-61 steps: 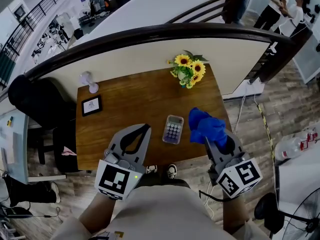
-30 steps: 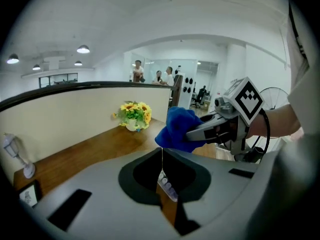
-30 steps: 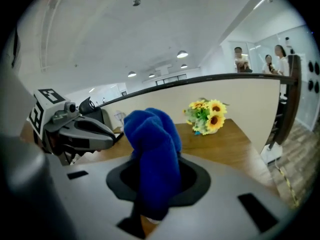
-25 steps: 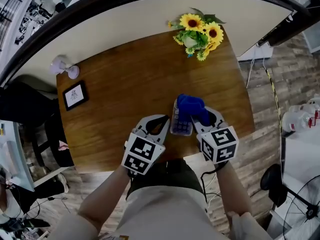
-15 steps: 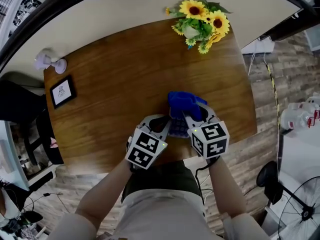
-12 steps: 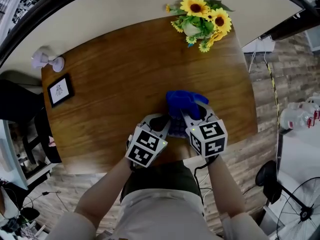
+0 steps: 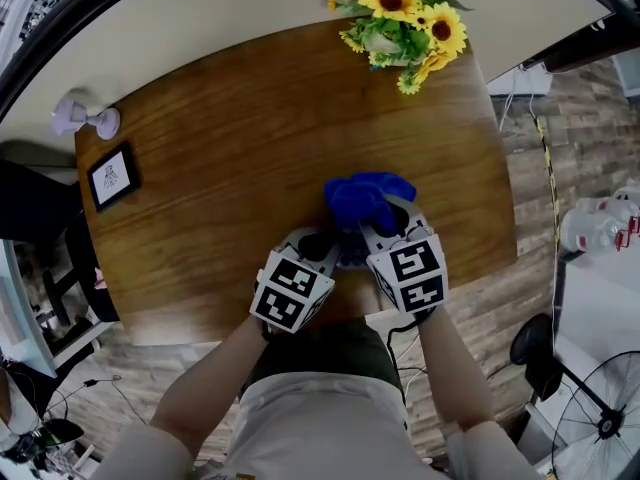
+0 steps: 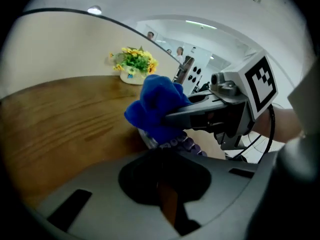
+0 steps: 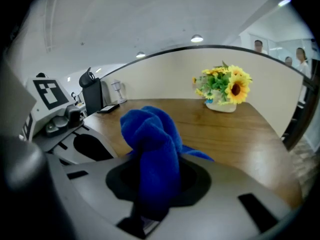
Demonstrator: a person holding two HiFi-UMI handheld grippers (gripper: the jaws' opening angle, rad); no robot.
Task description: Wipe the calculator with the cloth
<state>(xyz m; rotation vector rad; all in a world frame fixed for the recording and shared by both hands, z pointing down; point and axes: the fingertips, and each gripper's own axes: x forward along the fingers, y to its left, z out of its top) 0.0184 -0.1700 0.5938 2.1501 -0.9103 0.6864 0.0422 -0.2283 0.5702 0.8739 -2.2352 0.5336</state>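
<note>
A blue cloth is bunched in my right gripper, which is shut on it; in the right gripper view the cloth stands up between the jaws. It lies over the calculator, of which only a strip of purple keys shows. My left gripper is shut, and its tips rest at the calculator's near edge. The two grippers sit side by side, almost touching, at the table's near edge.
A pot of sunflowers stands at the far right of the wooden table. A small framed picture and a small white object are at the left. A fan stands on the floor at the right.
Both grippers came in from the table's near edge onto the calculator. The cloth moved left over it and has since slid a little away from me along the keys.
</note>
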